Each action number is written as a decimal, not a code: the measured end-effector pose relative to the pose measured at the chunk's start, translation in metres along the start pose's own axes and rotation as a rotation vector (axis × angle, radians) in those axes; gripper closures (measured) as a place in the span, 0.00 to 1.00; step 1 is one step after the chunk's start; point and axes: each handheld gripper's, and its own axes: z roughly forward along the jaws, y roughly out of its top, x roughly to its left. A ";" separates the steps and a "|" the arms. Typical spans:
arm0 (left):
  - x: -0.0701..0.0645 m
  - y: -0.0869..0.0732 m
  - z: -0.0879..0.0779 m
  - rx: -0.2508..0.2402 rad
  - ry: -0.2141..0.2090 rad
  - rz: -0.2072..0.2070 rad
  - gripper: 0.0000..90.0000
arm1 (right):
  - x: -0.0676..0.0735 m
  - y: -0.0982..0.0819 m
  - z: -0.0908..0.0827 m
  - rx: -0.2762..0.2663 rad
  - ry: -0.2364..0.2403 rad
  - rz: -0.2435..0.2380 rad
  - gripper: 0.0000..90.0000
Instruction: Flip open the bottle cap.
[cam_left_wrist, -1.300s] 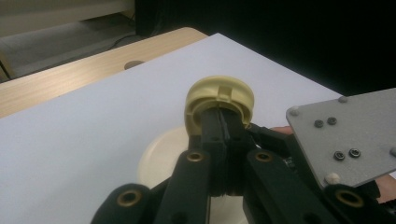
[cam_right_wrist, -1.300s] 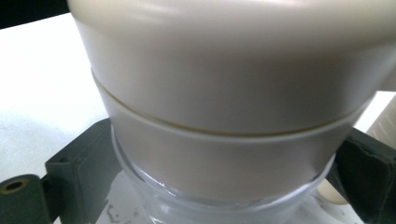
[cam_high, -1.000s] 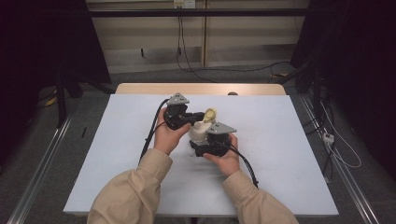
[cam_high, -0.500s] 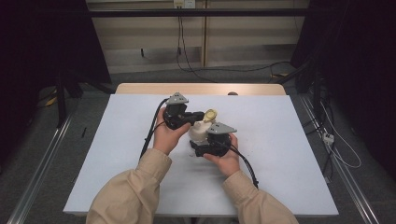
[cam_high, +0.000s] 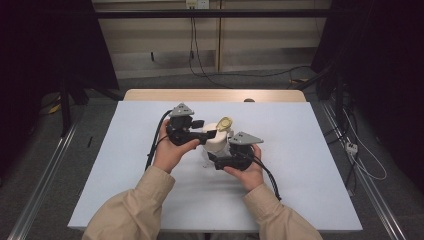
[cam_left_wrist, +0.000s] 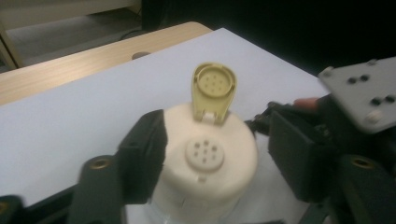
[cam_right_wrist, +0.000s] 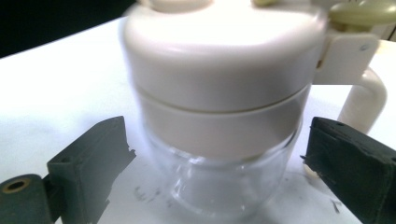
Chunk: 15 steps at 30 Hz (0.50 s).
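On the left of the high view, the left hand (cam_high: 170, 150) is holding the left gripper (cam_high: 209, 134) level over the white counter (cam_high: 300, 165), its tips pointing at the top of the jar (cam_high: 216, 145). Its jaws have just been opening, and in the left gripper view they are standing released on either side of the jar's cream lid (cam_left_wrist: 205, 163), the left pad close against the lid's side and the other one apart from it. The yellow flip cap (cam_left_wrist: 214, 91) is standing upright on its hinge above the ring of pour holes (cam_left_wrist: 204, 154). The jar is sitting near the middle of the counter, between the two hands. To its right, the right hand (cam_high: 247, 170) is bringing the right gripper (cam_high: 212, 161) in low. In the right gripper view, that gripper's pads are flanking the glass body (cam_right_wrist: 224, 186) under the lid with a gap on both sides, so it is released too.
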 end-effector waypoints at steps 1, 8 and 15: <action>0.001 -0.003 -0.004 0.006 -0.002 -0.002 0.33 | 0.001 0.000 -0.004 -0.004 0.007 -0.007 0.06; 0.011 -0.032 -0.031 -0.002 0.013 -0.009 0.19 | 0.004 -0.005 -0.031 0.001 0.049 -0.036 0.06; 0.015 -0.067 -0.051 0.008 0.029 0.010 0.16 | -0.003 -0.014 -0.057 -0.003 0.070 -0.029 0.07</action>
